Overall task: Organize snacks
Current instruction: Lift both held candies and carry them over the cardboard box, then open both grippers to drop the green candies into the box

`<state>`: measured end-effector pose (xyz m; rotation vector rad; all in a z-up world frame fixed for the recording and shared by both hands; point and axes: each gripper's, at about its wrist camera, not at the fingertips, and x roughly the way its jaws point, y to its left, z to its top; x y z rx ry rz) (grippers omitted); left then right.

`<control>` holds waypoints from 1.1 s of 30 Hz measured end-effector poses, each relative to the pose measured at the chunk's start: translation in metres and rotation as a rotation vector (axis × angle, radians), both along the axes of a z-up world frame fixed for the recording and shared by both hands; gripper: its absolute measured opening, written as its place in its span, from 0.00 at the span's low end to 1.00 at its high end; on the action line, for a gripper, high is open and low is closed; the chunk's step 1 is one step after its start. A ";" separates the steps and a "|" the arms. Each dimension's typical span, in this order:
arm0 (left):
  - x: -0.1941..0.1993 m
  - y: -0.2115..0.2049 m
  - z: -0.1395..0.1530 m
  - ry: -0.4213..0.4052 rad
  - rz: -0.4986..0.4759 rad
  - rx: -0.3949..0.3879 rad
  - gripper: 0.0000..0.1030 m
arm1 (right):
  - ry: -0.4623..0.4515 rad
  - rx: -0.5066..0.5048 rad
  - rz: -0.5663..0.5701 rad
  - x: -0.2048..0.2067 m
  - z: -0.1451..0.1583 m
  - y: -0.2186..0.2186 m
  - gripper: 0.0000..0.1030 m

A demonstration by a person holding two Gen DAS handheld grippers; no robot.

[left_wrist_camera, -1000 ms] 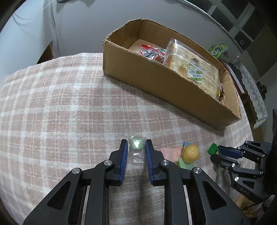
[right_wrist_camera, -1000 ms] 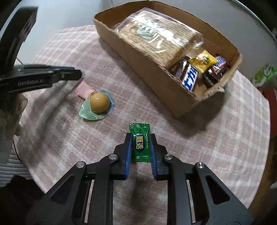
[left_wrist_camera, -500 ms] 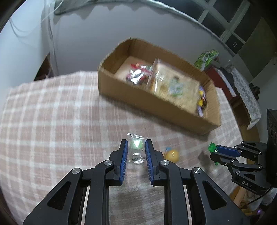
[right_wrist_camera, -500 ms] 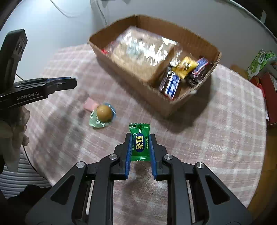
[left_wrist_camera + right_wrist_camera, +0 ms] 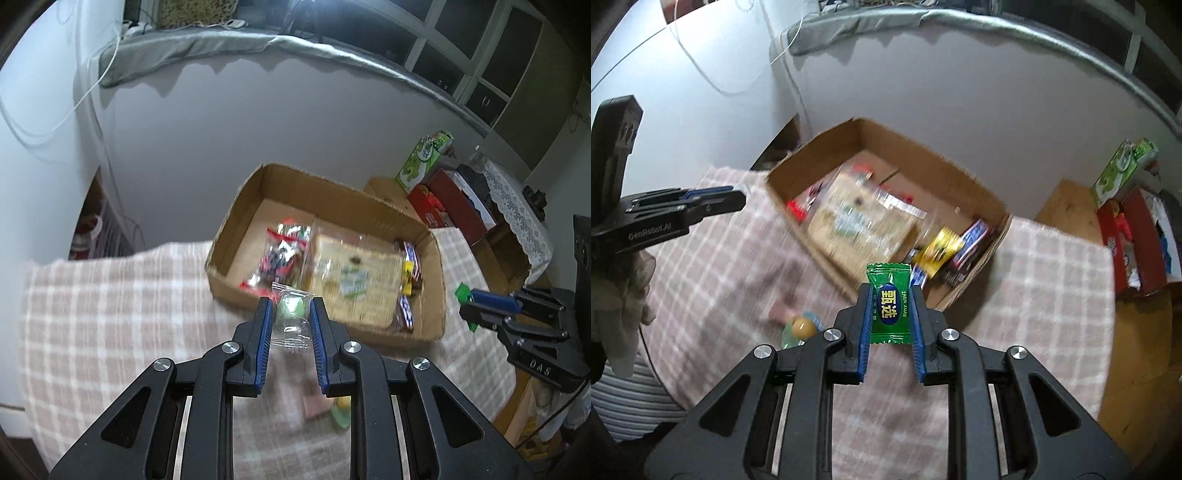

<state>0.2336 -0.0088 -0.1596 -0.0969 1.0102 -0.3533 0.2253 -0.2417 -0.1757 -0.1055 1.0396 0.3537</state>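
Your left gripper (image 5: 290,314) has its fingers closed on a clear-wrapped candy (image 5: 291,318) with a pale green sweet inside. The wrapper's long axis runs along the fingers, and one crimped end sticks out past the tips toward the cardboard box (image 5: 424,236). You hold it raised above the checked tablecloth (image 5: 110,314), near the box's front wall.

Your right gripper (image 5: 889,308) is clamped on a green candy (image 5: 889,308) with a blue oval label. It stands lengthwise between the blue pads, its serrated top edge pointing ahead toward the box (image 5: 971,192), print reading along the fingers. It too is off the cloth (image 5: 1052,295), in front of the box's near corner.

Inside the box lie a large clear pack of crackers (image 5: 354,280), a red-and-clear packet (image 5: 280,254) and chocolate bars (image 5: 964,247). On the cloth near you sits a yellow ball-shaped sweet (image 5: 803,326) beside a pink wrapper (image 5: 779,313), blurred.
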 end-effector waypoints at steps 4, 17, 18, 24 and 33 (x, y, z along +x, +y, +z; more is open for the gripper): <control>0.017 -0.007 0.001 -0.010 -0.021 0.004 0.18 | -0.017 -0.004 -0.020 0.020 0.006 0.000 0.19; 0.062 -0.035 -0.004 -0.012 -0.067 0.024 0.18 | 0.016 -0.018 -0.062 0.071 -0.011 -0.004 0.19; 0.063 -0.036 -0.003 -0.017 -0.068 0.029 0.18 | 0.018 -0.015 -0.061 0.073 -0.012 -0.004 0.19; 0.068 -0.041 -0.001 -0.032 -0.074 0.046 0.19 | 0.020 -0.015 -0.064 0.077 -0.014 -0.002 0.23; 0.067 -0.036 0.001 -0.037 -0.056 0.069 0.57 | -0.053 -0.054 -0.073 0.070 -0.003 0.003 0.85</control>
